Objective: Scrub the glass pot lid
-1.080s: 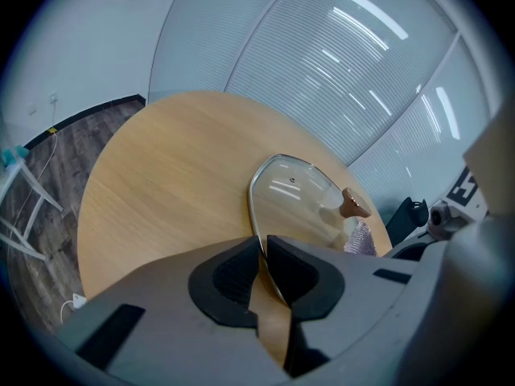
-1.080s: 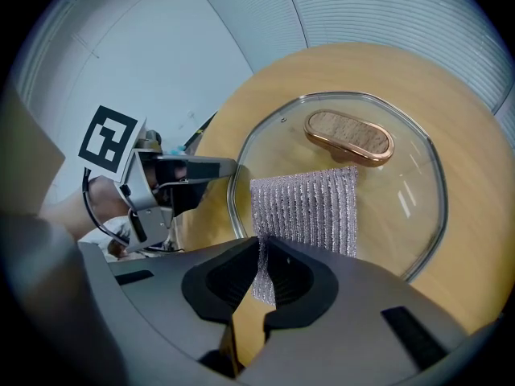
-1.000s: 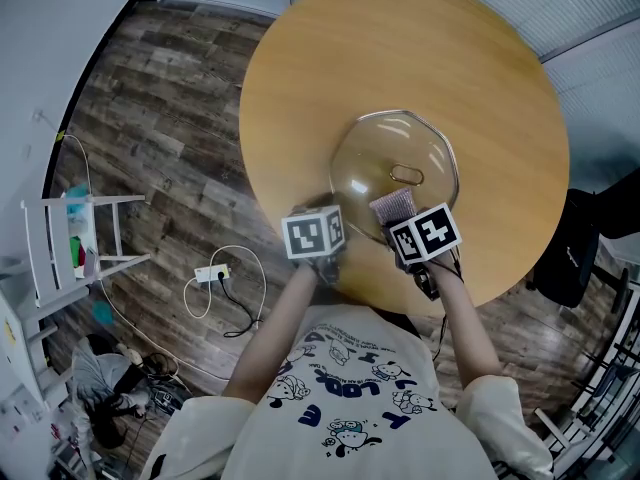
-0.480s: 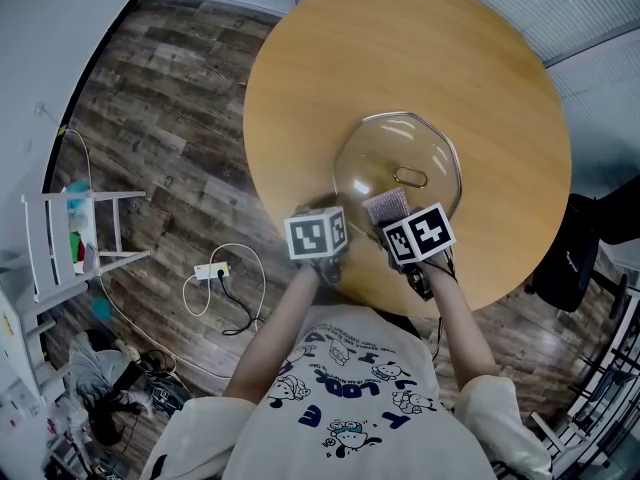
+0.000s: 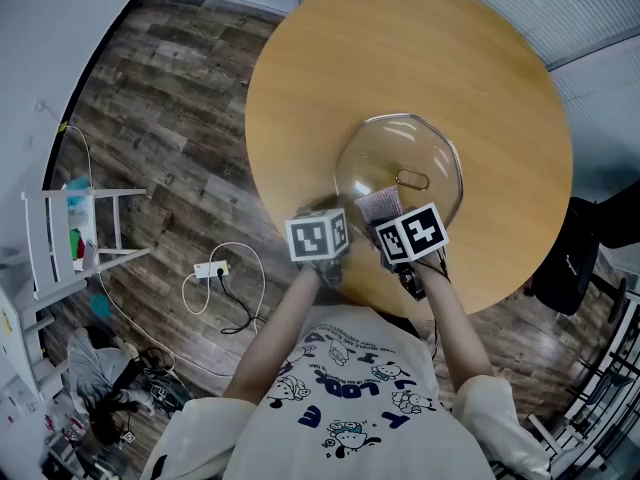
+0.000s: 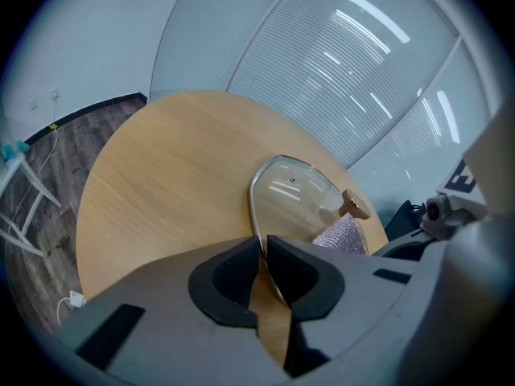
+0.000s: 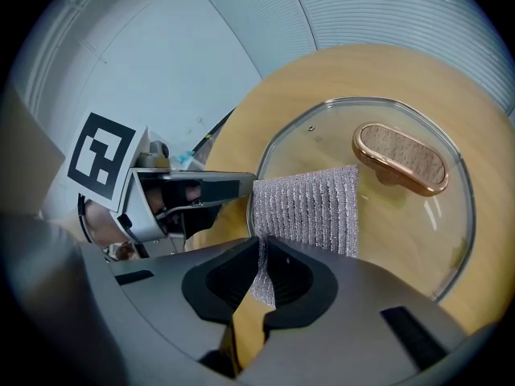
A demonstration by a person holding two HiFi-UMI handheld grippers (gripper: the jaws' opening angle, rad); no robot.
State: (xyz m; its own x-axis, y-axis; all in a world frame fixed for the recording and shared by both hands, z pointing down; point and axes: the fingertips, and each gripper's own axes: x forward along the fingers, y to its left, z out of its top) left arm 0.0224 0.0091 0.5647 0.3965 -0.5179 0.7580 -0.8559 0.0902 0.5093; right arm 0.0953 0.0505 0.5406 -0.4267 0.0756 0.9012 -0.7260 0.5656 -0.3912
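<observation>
Right tool has slid slightly left, clamped on the mesh cloth, which lies on the glass lid near the edge of the surface. Left tool pinches the lid's rim; the handle sits just beyond the cloth.

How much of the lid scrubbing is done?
Done: the left gripper pinches the glass pot lid by its rim, and the right gripper holds the scrubbing cloth. In hand: cloth on glass beside the handle. Left: probably most scrubbing.

Counter lay open far and left; the glass pot lid, handle raised, blocked its near right part.
</observation>
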